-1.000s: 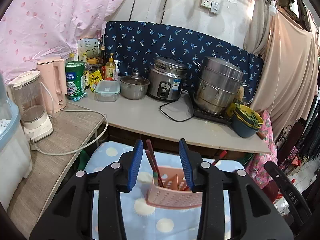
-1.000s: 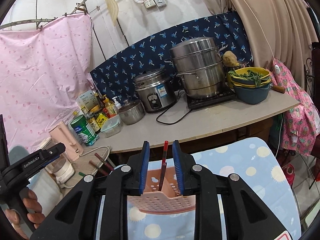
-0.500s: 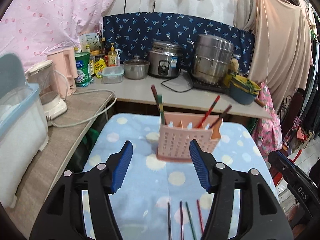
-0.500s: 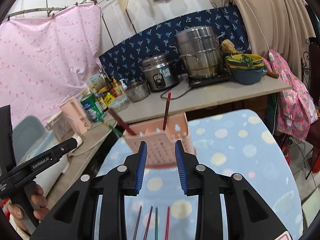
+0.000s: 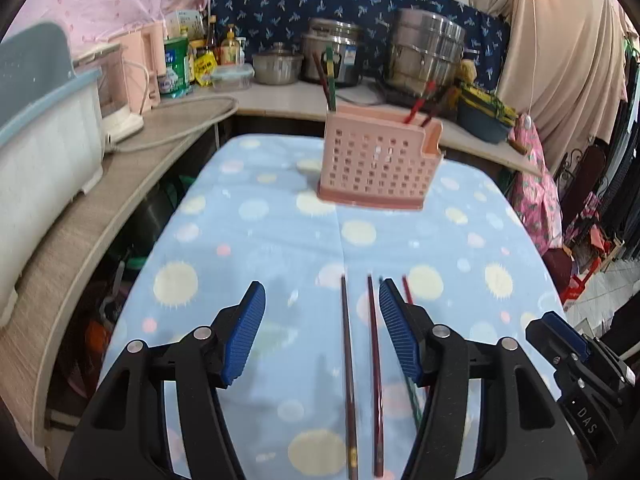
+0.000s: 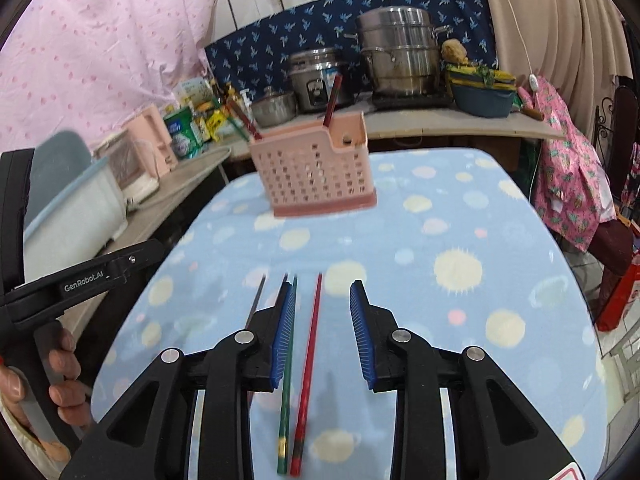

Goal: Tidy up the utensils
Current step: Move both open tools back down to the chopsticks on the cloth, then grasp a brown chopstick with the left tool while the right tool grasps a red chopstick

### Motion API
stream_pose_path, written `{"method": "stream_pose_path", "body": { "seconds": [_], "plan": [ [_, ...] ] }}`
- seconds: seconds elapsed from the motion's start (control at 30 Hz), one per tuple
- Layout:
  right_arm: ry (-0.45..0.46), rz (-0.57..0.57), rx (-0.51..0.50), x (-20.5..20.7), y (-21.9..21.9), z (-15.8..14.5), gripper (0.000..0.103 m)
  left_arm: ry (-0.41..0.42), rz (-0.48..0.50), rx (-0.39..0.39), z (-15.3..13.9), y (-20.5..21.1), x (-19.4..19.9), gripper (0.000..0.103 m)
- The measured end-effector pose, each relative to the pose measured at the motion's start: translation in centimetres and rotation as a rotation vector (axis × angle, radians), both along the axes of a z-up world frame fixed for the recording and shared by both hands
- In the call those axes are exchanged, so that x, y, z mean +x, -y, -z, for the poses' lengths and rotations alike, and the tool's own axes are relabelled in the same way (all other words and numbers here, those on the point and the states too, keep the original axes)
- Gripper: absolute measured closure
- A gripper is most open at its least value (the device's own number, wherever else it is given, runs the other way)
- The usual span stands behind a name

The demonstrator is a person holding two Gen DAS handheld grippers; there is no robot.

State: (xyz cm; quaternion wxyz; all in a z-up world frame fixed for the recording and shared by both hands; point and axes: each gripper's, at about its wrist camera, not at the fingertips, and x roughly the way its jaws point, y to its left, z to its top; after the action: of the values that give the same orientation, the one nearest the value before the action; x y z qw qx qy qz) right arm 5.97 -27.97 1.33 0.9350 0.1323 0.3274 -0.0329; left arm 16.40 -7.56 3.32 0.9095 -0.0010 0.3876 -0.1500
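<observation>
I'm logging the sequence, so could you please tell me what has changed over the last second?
Both grippers pulled back from the pink utensil basket. The right gripper released its red chopstick into the basket and opened. The left gripper, already open, widened. Four loose chopsticks, including a dark one, now lie below them on the blue dotted cloth. The basket stayed put.

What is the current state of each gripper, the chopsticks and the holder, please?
left gripper: open, empty
right gripper: open, empty
pink holder: upright, chopsticks standing inside
brown chopsticks: flat on the cloth
green chopstick: flat
red chopstick: flat beside it
</observation>
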Motion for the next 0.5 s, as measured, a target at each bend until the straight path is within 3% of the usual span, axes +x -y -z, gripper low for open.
{"method": "stream_pose_path", "body": {
  "seconds": [0.3,0.5],
  "plan": [
    [-0.137,-0.047,0.012,-3.0,-2.5,5.9,0.074,-0.091,-0.003,0.039,4.5,-0.9,-3.0,0.047],
    [-0.189,-0.075,-0.013,-4.1,-4.0,8.2,0.074,-0.128,-0.005,0.056,6.3,-1.3,-4.1,0.047]
  ]
}}
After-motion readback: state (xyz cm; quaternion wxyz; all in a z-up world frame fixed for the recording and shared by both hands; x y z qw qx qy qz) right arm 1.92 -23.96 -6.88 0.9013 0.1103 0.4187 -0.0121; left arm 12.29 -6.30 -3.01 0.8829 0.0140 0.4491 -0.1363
